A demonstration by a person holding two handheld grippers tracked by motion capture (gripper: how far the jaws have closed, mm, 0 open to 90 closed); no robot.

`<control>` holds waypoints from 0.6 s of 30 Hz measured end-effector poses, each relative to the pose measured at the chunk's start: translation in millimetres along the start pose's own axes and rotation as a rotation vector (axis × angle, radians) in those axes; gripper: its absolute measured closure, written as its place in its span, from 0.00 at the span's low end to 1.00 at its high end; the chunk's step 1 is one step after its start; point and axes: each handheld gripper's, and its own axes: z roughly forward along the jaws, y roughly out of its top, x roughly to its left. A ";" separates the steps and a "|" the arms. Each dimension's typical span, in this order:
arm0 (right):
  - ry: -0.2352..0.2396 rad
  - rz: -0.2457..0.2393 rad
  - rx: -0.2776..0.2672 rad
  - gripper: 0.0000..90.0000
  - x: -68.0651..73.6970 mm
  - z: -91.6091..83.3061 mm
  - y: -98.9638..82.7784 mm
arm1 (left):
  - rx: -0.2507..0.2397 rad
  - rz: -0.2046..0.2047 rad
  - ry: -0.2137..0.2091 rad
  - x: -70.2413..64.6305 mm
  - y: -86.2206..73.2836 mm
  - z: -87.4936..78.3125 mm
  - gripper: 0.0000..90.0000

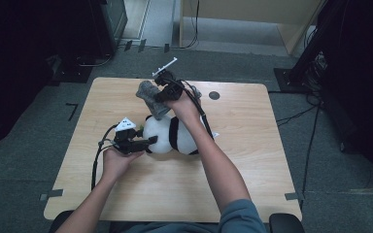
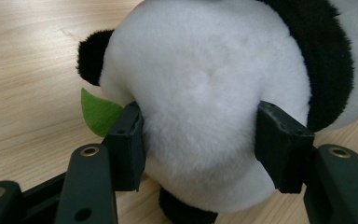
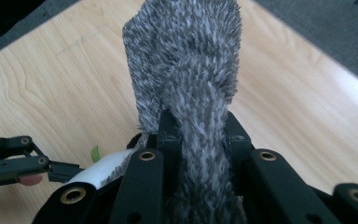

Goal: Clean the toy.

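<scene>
Left tool (image 1: 151, 141), frame centre, clamps the panda plush (image 1: 167, 136) on the surface (image 1: 252, 160); right tool (image 1: 158, 96) pinches the grey fuzzy cloth (image 1: 151, 98) above it. Cloth lifted; placement remains.

Black-and-white plush panda (image 1: 172, 136), mottled grey fuzzy cloth (image 1: 151, 98), seemingly green leaf (image 2: 98, 111)

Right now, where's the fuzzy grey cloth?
The fuzzy grey cloth hangs pinched in the right gripper, above the far-left part of the wooden table in the high view, just beyond the black-and-white plush panda.
</scene>
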 end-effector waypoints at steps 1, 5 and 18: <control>-0.001 0.002 0.007 0.84 -0.1 3.0 -2.0 | 0.003 0.000 0.001 -0.1 0.1 -0.1 0.45; -0.026 0.002 0.038 0.85 -3.0 11.3 -11.9 | 0.003 -0.004 0.002 -0.4 0.1 0.0 0.45; -0.044 0.053 0.079 0.84 -37.7 -0.4 -39.2 | 0.004 -0.003 0.002 -0.5 0.1 0.0 0.45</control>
